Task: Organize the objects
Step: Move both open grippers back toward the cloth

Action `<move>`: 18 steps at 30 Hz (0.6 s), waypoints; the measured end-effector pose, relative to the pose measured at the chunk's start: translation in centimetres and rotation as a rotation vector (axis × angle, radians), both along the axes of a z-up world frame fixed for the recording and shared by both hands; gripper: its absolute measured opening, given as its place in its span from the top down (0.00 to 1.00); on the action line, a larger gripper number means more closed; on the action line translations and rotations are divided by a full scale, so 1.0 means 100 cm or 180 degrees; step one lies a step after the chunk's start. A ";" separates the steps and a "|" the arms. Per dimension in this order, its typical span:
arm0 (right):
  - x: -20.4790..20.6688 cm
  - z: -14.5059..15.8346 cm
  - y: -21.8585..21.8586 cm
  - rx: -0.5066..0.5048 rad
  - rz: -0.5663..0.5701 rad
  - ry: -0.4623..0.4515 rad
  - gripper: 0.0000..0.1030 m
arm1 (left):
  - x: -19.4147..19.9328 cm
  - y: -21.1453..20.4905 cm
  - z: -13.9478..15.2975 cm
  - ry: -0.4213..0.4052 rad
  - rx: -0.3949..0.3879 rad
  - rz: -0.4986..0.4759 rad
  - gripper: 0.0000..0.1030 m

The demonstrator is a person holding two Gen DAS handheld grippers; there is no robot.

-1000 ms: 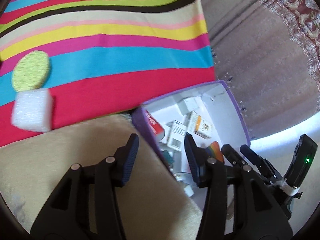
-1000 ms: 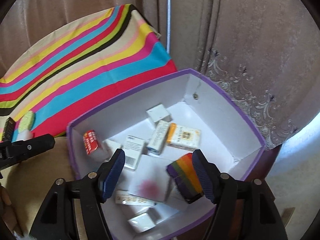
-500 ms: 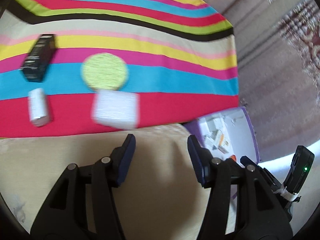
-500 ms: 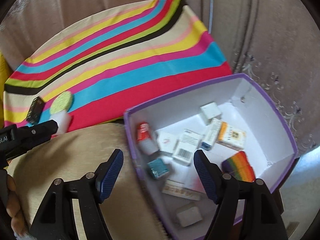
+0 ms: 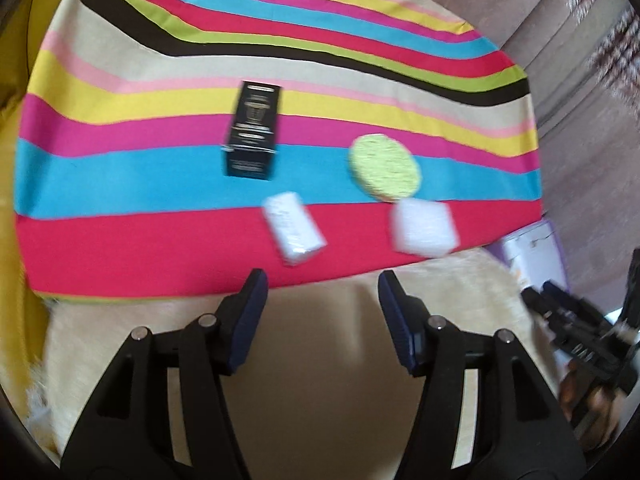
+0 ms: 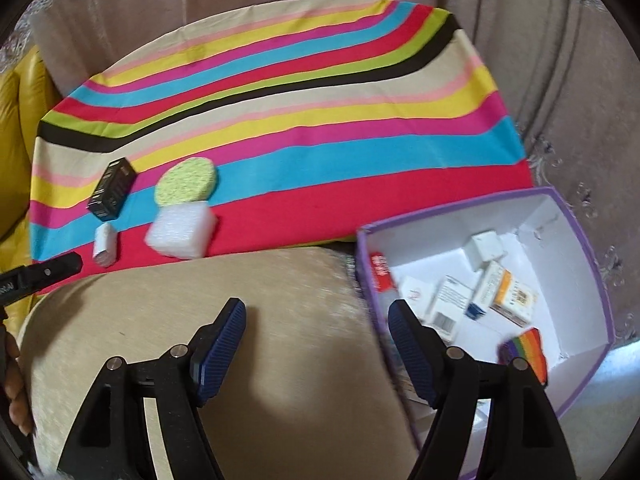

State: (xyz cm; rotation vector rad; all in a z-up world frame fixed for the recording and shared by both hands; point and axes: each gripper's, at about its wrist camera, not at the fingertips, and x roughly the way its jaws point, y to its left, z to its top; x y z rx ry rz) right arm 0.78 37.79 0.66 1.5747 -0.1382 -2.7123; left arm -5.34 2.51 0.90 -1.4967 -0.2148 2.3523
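Observation:
On the striped cloth (image 5: 120, 240) lie a black carton (image 5: 252, 132), a round green sponge (image 5: 384, 168), a white foam block (image 5: 424, 228) and a small white packet (image 5: 294, 228). My left gripper (image 5: 320, 284) hangs open over the beige cushion, just short of the packet and the foam block, holding nothing. My right gripper (image 6: 316, 308) is open and holds nothing, with one finger over the cushion (image 6: 280, 320) and the other at the near-left wall of the purple box (image 6: 576, 232). That box holds several small cartons and a rainbow block (image 6: 528, 348).
Beige curtains hang behind the cloth and the box. A yellow cushion (image 6: 16, 128) sits at the far left. The right wrist view shows the black carton (image 6: 112, 190), green sponge (image 6: 186, 182), foam block (image 6: 182, 232), packet (image 6: 105, 246) and the left gripper's finger (image 6: 44, 274).
Both grippers have swung left, away from the purple box. The left one now faces the items on the cloth, with its jaws wider. The right one now hangs at the box's left edge, half over the cushion.

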 end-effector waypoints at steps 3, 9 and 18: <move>-0.009 -0.001 -0.016 -0.0017 0.0089 -0.0034 0.27 | -0.009 -0.007 -0.006 -0.0023 -0.0125 -0.0172 0.40; -0.031 -0.006 -0.042 -0.0044 0.0238 -0.0135 0.27 | -0.028 -0.003 -0.019 -0.0046 -0.0377 -0.0681 0.40; -0.054 -0.016 -0.071 -0.0125 0.0369 -0.0261 0.23 | -0.043 0.023 -0.032 0.0020 -0.0732 -0.1323 0.40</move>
